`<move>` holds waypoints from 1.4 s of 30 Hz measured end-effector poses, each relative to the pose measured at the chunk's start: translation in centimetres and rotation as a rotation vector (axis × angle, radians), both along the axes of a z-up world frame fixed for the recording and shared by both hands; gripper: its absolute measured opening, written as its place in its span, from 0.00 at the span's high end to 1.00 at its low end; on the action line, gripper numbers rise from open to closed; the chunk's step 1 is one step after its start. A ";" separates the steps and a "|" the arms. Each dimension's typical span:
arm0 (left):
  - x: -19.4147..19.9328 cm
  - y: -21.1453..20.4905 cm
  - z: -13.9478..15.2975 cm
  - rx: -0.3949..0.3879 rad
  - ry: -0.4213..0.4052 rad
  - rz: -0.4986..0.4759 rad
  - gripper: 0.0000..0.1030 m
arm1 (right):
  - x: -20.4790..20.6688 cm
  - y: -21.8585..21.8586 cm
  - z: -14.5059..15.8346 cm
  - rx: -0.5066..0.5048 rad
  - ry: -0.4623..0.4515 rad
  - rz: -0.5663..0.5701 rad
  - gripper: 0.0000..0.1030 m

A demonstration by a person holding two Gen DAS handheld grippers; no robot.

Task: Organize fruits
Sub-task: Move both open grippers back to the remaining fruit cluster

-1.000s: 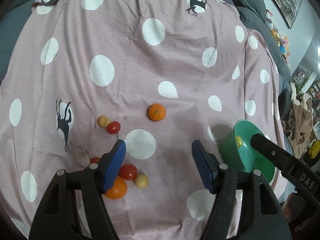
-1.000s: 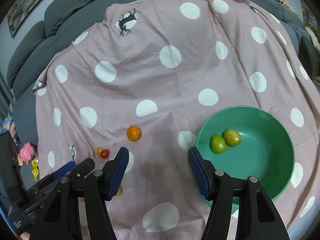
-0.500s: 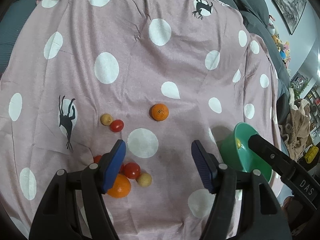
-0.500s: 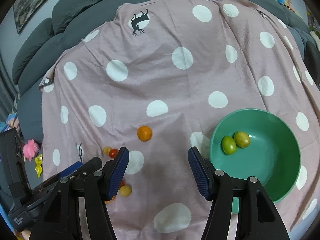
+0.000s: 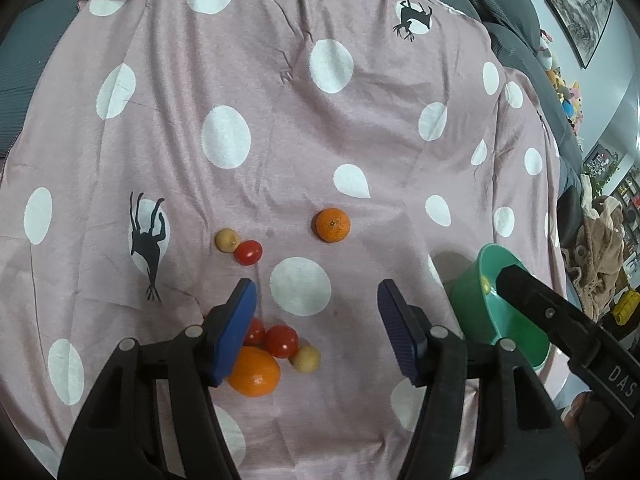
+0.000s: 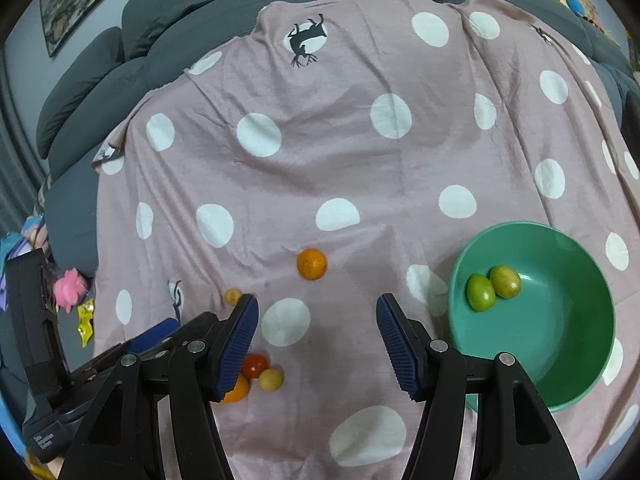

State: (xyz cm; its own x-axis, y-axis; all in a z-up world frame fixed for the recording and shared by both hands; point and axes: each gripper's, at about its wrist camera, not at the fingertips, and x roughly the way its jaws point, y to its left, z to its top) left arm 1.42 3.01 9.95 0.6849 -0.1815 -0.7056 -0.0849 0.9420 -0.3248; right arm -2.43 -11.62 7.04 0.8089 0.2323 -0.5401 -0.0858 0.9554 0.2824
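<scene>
On the pink dotted cloth (image 5: 280,140) lie an orange (image 5: 331,225), a small yellow fruit (image 5: 227,240) and a red tomato (image 5: 248,252). Closer in sits a cluster: a big orange (image 5: 256,372), two tomatoes (image 5: 282,341) and a yellow fruit (image 5: 306,358). My left gripper (image 5: 316,300) hovers above this cluster. Its jaws are closing with nothing between them, and its left finger hides part of the cluster. My right gripper (image 6: 316,316) is open and empty, left of the green bowl (image 6: 532,226). The bowl holds a lime (image 6: 481,291) and a yellowish fruit (image 6: 505,281).
A grey sofa (image 6: 120,68) rings the cloth at the back. Soft toys (image 6: 70,288) and clutter lie off the cloth's left edge. The right gripper's black body (image 5: 560,320) reaches over the bowl (image 5: 480,308) in the left wrist view.
The left gripper's jaws have narrowed a little. The right gripper has drifted left, so the bowl sits further right in its view. No fruit has moved.
</scene>
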 end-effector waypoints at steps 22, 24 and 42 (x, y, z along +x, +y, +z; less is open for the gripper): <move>-0.5 1.6 -0.3 -0.008 0.012 -0.007 0.56 | -0.1 2.3 0.1 -0.019 -0.015 0.047 0.39; -0.5 1.6 -0.3 -0.007 0.012 -0.010 0.57 | -0.1 2.5 0.1 -0.022 -0.018 0.050 0.39; 0.0 2.6 -2.2 -0.013 0.083 -0.028 0.78 | 2.9 3.1 -2.5 0.104 0.118 0.153 0.63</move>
State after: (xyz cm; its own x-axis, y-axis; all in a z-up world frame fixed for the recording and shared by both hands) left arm 1.45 5.66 7.71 0.6190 -0.2093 -0.7570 -0.0853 0.9402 -0.3297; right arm 0.44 -8.55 4.52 0.6927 0.4067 -0.5956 -0.1880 0.8991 0.3953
